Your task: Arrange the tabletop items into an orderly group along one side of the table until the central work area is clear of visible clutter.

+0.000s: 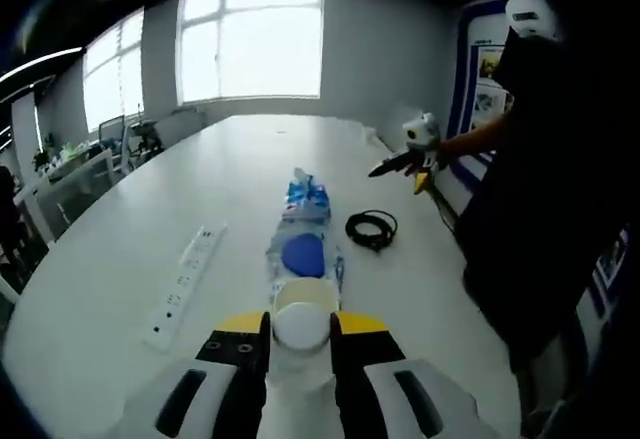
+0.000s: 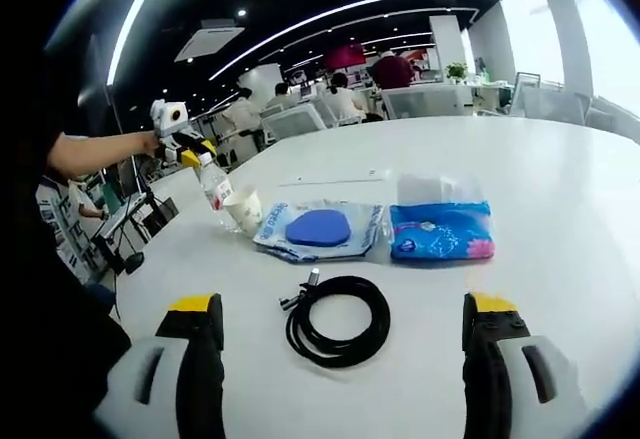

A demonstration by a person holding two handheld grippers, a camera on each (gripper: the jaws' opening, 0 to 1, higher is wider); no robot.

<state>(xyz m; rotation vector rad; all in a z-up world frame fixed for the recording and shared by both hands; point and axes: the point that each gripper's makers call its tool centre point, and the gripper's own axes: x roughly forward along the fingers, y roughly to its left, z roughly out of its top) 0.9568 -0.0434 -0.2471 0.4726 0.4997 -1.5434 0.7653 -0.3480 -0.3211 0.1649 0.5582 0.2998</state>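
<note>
My left gripper point(image 1: 300, 331) is shut on the white cap end of a clear bottle point(image 2: 215, 191), which stands on the white table point(image 1: 240, 159). A paper cup point(image 2: 245, 209) stands right beside the bottle, and its rim point(image 1: 305, 297) shows just past the jaws. Beyond it lie a plastic bag with a blue disc point(image 1: 303, 256) and a blue tissue pack point(image 1: 308, 199). My right gripper point(image 2: 342, 309) is open and wide, just short of a coiled black cable point(image 2: 337, 321). The bag point(image 2: 318, 227) and tissue pack point(image 2: 440, 231) lie behind the coil.
A white power strip point(image 1: 185, 284) lies left of the row of items. A person in dark clothes point(image 1: 540, 209) stands at the table's right edge, holding the right gripper point(image 1: 412, 157). Chairs and people point(image 2: 330, 94) sit beyond the far end.
</note>
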